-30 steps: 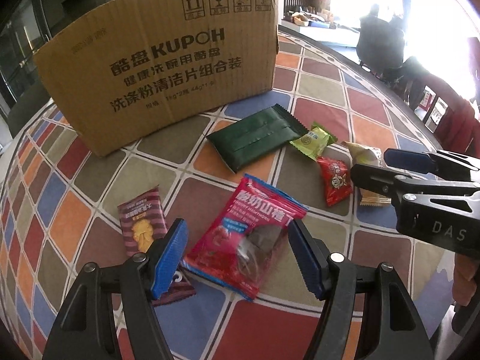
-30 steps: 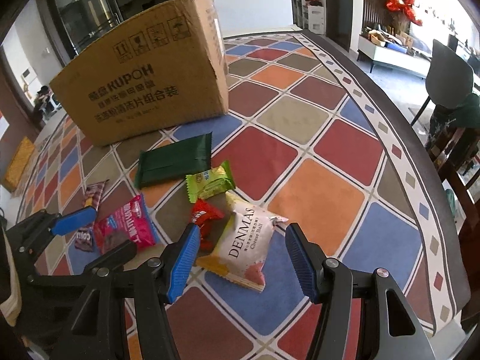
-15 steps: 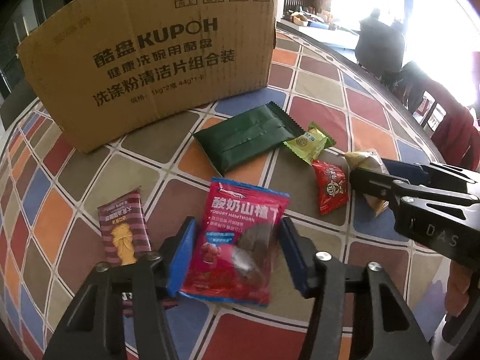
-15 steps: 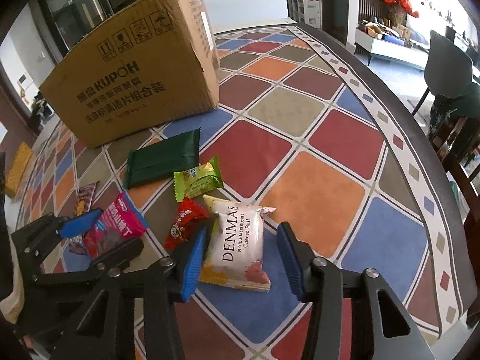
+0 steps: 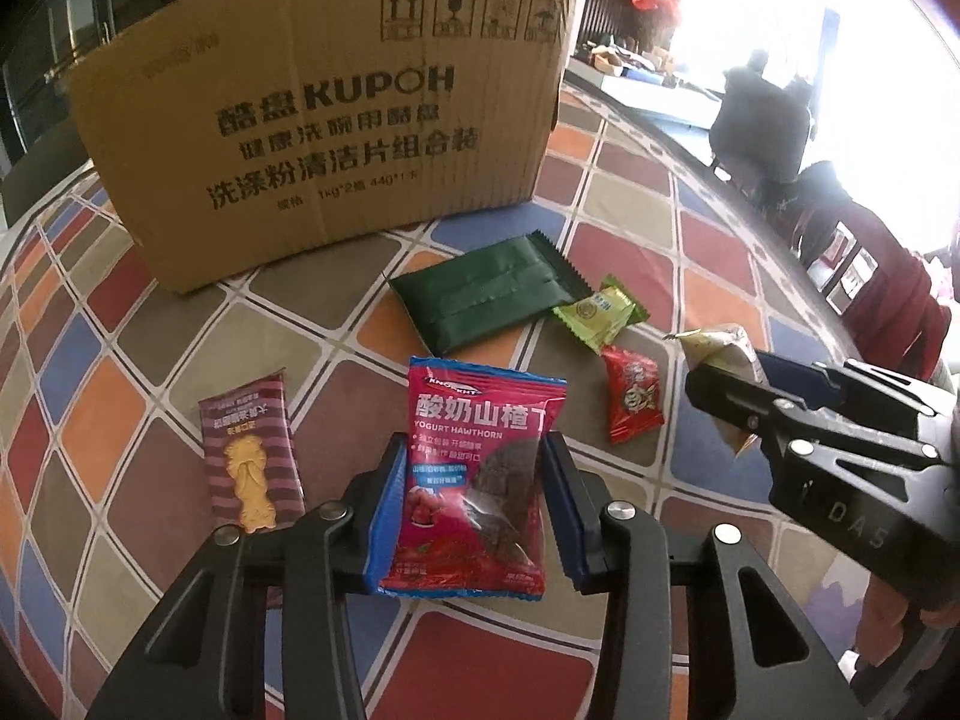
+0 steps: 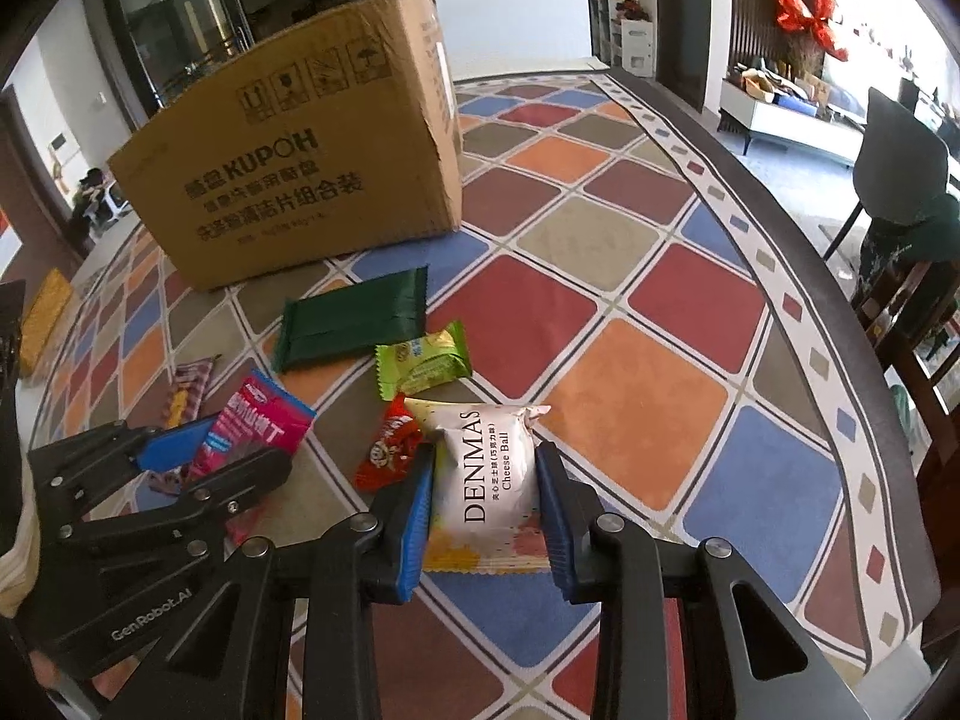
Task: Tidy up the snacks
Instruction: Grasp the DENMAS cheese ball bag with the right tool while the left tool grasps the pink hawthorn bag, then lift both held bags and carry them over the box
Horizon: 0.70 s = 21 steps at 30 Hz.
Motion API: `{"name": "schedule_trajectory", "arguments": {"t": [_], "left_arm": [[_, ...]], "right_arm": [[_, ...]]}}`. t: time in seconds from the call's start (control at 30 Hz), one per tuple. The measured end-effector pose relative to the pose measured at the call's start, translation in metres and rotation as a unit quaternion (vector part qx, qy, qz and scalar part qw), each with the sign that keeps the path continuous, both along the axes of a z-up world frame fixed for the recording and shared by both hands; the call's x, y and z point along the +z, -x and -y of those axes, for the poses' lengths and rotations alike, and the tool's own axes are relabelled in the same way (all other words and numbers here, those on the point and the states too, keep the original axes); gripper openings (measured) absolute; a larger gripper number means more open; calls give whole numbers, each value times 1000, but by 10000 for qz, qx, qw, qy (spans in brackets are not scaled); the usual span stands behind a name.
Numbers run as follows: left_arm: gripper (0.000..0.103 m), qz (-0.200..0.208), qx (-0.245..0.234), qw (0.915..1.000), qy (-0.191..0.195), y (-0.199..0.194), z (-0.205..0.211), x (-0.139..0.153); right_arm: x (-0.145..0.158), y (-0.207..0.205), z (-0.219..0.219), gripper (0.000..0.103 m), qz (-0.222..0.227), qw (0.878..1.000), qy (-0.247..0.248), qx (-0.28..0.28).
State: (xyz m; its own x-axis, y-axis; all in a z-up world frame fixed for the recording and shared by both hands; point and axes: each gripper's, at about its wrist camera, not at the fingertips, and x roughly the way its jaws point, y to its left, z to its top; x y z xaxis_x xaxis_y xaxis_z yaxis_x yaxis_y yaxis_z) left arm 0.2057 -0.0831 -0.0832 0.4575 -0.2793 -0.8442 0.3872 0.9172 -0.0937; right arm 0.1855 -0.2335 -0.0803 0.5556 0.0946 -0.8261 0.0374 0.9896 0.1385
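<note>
With both snack packets pinched, I am mid-pickup — two grippers, one packet each.
My left gripper (image 5: 474,513) has just been closing and grasps the red hawthorn packet (image 5: 477,474); my right gripper (image 6: 483,510), closing likewise, grasps the white cheese-ball packet (image 6: 489,477). Both sit low on the patterned table (image 6: 636,408). Next, I judge: lift toward the cardboard box (image 5: 324,138) behind.
</note>
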Motion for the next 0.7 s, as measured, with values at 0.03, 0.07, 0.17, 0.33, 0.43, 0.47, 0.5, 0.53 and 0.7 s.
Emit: {"name": "schedule_trajectory", "arguments": {"t": [0.03, 0.07, 0.17, 0.33, 0.43, 0.47, 0.5, 0.53, 0.7], "left_arm": [[42, 26, 7, 10000, 14, 1, 0, 2], [42, 66, 19, 10000, 29, 2, -1, 5], [42, 184, 56, 9998, 86, 4, -3, 15], [42, 401, 178, 9988, 226, 8, -10, 35], [42, 529, 257, 9978, 302, 9, -14, 46], [42, 577, 274, 9974, 325, 10, -16, 50], [42, 611, 281, 9972, 331, 10, -17, 54], [42, 676, 304, 9967, 337, 10, -18, 58], [42, 973, 394, 9937, 388, 12, -25, 78]], "right_arm": [[2, 1, -1, 34, 22, 10000, -1, 9], [4, 2, -1, 34, 47, 10000, -7, 19], [10, 3, -3, 34, 121, 9999, -35, 55], [22, 6, -6, 34, 292, 9994, -97, 131], [30, 7, -9, 34, 409, 9989, -115, 192], [34, 7, -10, 34, 453, 9987, -134, 216], [37, 6, -11, 34, 502, 9984, -141, 234], [40, 6, -12, 34, 535, 9982, -143, 241], [58, 4, -17, 34, 777, 9962, -194, 338]]}}
